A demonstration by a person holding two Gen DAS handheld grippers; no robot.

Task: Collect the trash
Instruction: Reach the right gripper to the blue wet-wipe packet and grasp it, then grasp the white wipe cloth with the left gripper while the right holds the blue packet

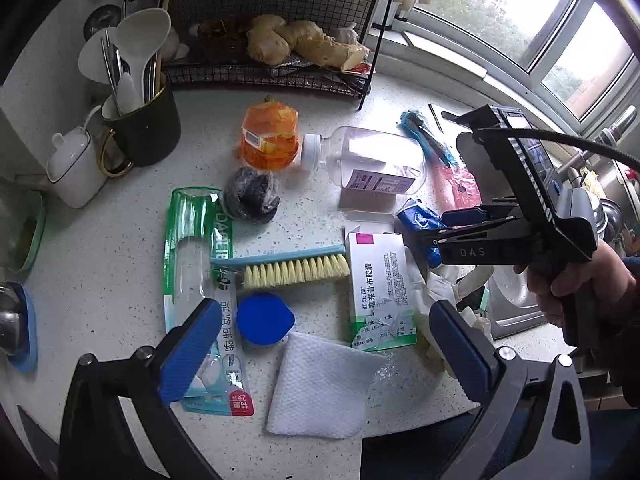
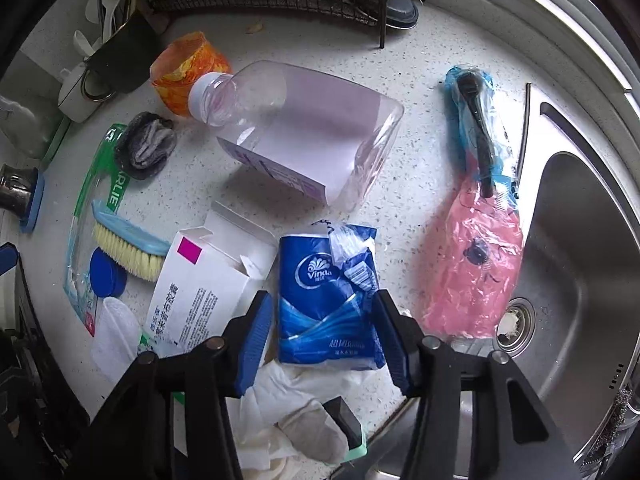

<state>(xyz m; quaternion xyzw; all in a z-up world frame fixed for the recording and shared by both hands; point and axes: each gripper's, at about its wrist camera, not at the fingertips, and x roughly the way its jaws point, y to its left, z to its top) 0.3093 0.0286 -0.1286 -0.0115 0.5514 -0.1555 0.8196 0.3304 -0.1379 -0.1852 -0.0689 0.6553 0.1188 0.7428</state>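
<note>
Left gripper [image 1: 318, 354] hangs with its jaws spread wide and nothing between them, above a white folded cloth [image 1: 322, 386] and a blue cap [image 1: 264, 318] on the speckled countertop [image 1: 120, 264]. Right gripper [image 2: 322, 338] points straight down and straddles a blue Vinda tissue pack [image 2: 326, 300]; jaws part-closed, one blue pad on either side of the pack. Whether the pads press it I cannot tell.

Left to right in the right wrist view:
- green toothbrush packet [image 2: 102, 200], flat
- dark scouring pad [image 2: 146, 150] just beside it
- blue-backed scrub brush [image 2: 128, 246], lying across the packet
- opened white medicine box [image 2: 204, 284], touching the left side of the tissue pack
- clear plastic bottle [image 2: 300, 132] with a white cap, on its side, beyond the pack
- orange wrapper [image 2: 188, 68] at the bottle's cap
- pink plastic bag [image 2: 476, 268] with a blue-wrapped black tool [image 2: 476, 120] above it
- steel sink [image 2: 580, 240] at the right

Crumpled white glove [image 2: 288, 412] lies under the right gripper.
</note>
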